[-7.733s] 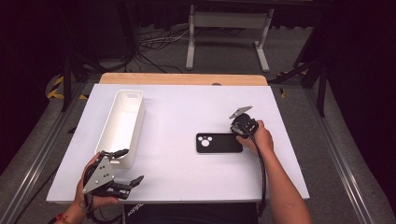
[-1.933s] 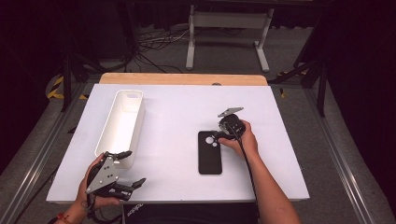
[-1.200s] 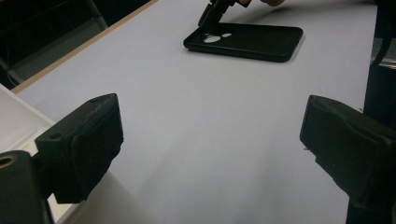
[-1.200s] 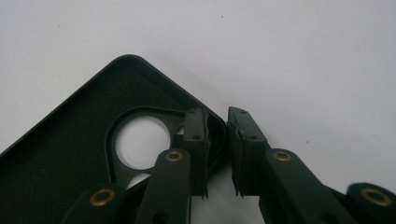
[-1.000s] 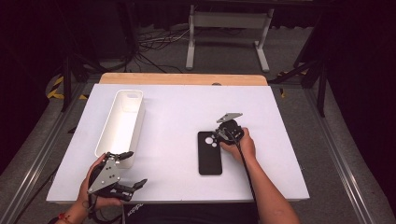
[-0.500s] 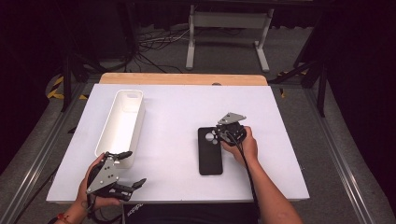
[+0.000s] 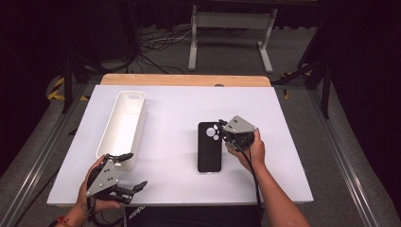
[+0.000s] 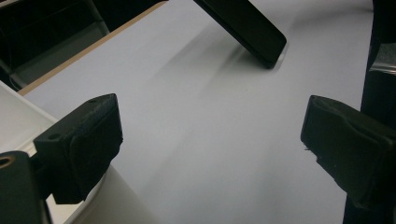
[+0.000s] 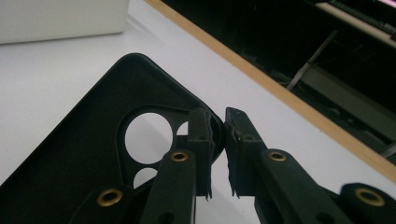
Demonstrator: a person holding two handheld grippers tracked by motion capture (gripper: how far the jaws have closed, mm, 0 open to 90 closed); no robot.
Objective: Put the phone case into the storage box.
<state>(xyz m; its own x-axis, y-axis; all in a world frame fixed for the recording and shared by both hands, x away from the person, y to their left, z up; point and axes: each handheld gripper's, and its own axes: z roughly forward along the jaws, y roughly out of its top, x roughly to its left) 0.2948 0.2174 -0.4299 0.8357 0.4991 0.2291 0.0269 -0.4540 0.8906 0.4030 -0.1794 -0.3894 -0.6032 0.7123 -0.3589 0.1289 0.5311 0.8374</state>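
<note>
Black phone case (image 7: 209,147) lies right of the white counter's (image 7: 175,113) middle, its far corner pinched in the right gripper (image 7: 226,135). Near the front-left corner, the left gripper (image 7: 130,171) hangs released beside a white bin (image 7: 124,124).

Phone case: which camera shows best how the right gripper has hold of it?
The right gripper view: its jaws pinch the phone case rim beside the camera cutout. The high view shows the whole case on the table, with the right gripper at its top corner. The left gripper view shows one raised end.
</note>
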